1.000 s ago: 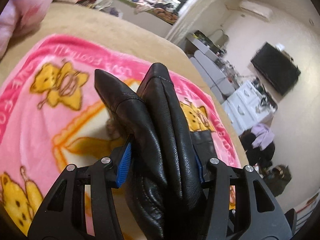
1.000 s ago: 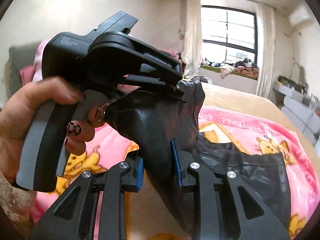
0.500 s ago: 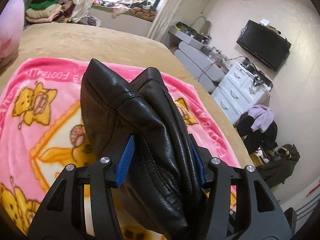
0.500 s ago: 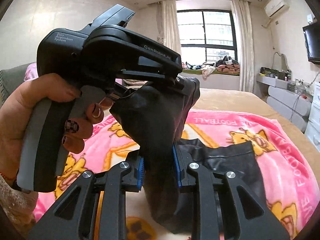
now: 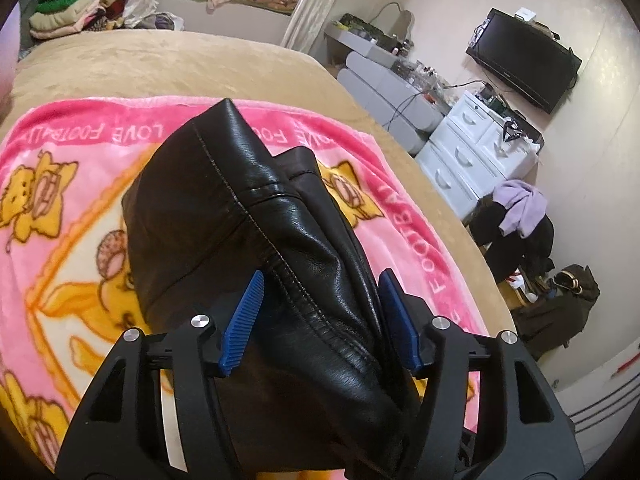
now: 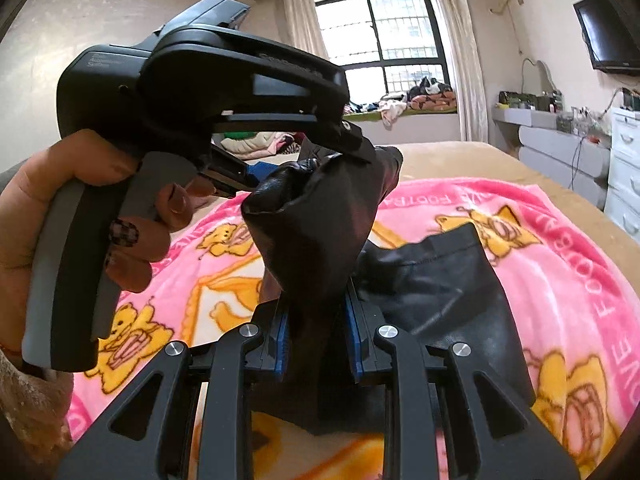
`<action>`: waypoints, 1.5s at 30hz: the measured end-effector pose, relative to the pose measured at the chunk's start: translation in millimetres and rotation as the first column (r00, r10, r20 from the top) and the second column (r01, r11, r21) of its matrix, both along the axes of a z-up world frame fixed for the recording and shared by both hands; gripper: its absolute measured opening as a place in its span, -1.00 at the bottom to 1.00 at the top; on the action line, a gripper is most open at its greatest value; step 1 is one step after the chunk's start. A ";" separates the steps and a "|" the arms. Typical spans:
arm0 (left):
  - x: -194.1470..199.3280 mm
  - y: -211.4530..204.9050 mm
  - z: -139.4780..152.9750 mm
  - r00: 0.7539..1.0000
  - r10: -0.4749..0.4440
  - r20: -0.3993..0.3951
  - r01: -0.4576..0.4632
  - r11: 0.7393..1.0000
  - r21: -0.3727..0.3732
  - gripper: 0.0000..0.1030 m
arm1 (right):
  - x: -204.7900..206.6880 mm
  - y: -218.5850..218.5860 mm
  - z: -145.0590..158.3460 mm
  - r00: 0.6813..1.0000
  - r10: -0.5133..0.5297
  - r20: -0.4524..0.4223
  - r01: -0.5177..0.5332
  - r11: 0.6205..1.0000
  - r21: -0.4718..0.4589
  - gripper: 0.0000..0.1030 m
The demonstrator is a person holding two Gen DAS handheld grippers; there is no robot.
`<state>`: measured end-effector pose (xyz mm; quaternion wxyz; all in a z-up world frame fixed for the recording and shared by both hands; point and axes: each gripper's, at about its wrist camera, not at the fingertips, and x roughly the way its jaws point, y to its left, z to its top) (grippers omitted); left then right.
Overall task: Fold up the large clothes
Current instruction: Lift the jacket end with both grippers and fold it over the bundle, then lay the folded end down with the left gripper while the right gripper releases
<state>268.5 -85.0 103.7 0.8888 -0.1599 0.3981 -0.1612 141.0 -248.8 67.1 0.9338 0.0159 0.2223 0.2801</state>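
A: State of the tools?

B: The right gripper (image 6: 316,336) is clamped on a bunched fold of the garment (image 6: 432,292); both pads press the leather. The left gripper (image 5: 320,320) has just been opening. The garment sits between its pads (image 5: 242,320), and a gap shows at the left pad, so it is releasing rather than gripping.

A: Location of the garment?

B: Partly lifted, partly resting on the pink blanket (image 5: 72,152) that covers the bed (image 5: 160,60). In the right view, the upper edge hangs from the left gripper, held by a hand (image 6: 80,208), and the lower part lies flat on the blanket.

A: Handling properties?

B: Judged from the creases and sheen: black leather or imitation, thick, fairly heavy, supple but springy. Folds will tend to reopen. The surface looks smooth, so a shallow pinch may slip.

A: Recommended grip point?

B: A stitched seam (image 5: 280,264) or hem, taken deep, through doubled layers. Avoid single smooth panels.
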 end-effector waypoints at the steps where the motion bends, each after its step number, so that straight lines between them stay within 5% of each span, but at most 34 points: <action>1: 1.3 -0.5 -2.0 1.000 -0.004 -0.006 0.004 1.000 -0.011 0.09 | 0.7 -2.7 -1.3 1.000 -0.006 -0.009 0.006 1.000 0.005 -0.58; 6: 1.8 5.6 -5.6 1.000 0.010 -0.010 -0.011 0.998 -0.055 0.40 | 10.5 -23.4 -13.8 0.995 -0.051 -0.090 0.056 0.997 0.052 -0.58; 10: -3.5 22.1 -15.0 0.999 0.043 -0.016 -0.044 0.996 -0.076 0.44 | 18.3 -45.9 -32.2 0.981 -0.059 -0.186 0.084 0.988 0.126 -0.58; 18: -11.9 62.1 -87.6 0.980 0.119 -0.158 -0.137 0.985 -0.107 0.47 | 23.2 -60.7 -54.9 0.949 -0.008 -0.315 0.083 0.970 0.227 -0.52; 20: -10.2 59.8 -104.4 0.975 0.102 -0.197 -0.121 0.989 -0.089 0.47 | 26.7 -60.3 -53.8 0.933 0.014 -0.359 0.081 0.965 0.249 -0.34; 22: -10.8 52.7 -113.8 0.975 0.099 -0.199 -0.108 0.994 -0.034 0.54 | 29.0 -58.9 -45.5 0.923 0.046 -0.383 0.066 0.960 0.273 0.58; 27: -11.9 56.6 -114.8 0.976 0.098 -0.193 -0.109 0.993 -0.045 0.55 | 53.3 -59.5 -14.9 0.913 0.022 -0.408 0.091 0.963 0.254 0.77; 32: -13.4 57.8 -116.0 0.977 0.092 -0.192 -0.102 0.994 -0.042 0.55 | 107.6 -38.7 -2.5 0.869 -0.023 -0.494 0.090 0.990 0.113 0.77; 33: -13.8 56.6 -116.6 0.977 0.091 -0.192 -0.101 0.994 -0.041 0.55 | 115.4 -32.5 -3.0 0.861 -0.043 -0.507 0.093 0.993 0.074 0.62; 34: -14.0 56.7 -116.5 0.977 0.091 -0.192 -0.100 0.994 -0.040 0.55 | 122.1 -24.2 -2.8 0.861 -0.047 -0.506 0.079 0.996 0.041 0.14; 37: -16.4 59.9 -113.6 0.978 0.098 -0.184 -0.109 0.993 -0.048 0.55 | 122.5 0.1 4.9 0.903 -0.032 -0.428 0.009 0.998 -0.055 -0.39; 42: -22.1 76.5 -100.4 0.979 0.143 -0.143 -0.157 0.983 -0.095 0.55 | 102.5 -5.0 51.7 0.968 0.024 -0.250 -0.039 0.998 -0.056 -0.46; 45: -20.1 82.5 -97.7 0.978 0.149 -0.148 -0.167 0.979 -0.119 0.59 | 100.2 -34.5 64.5 0.981 0.021 -0.194 -0.024 1.000 -0.013 -0.46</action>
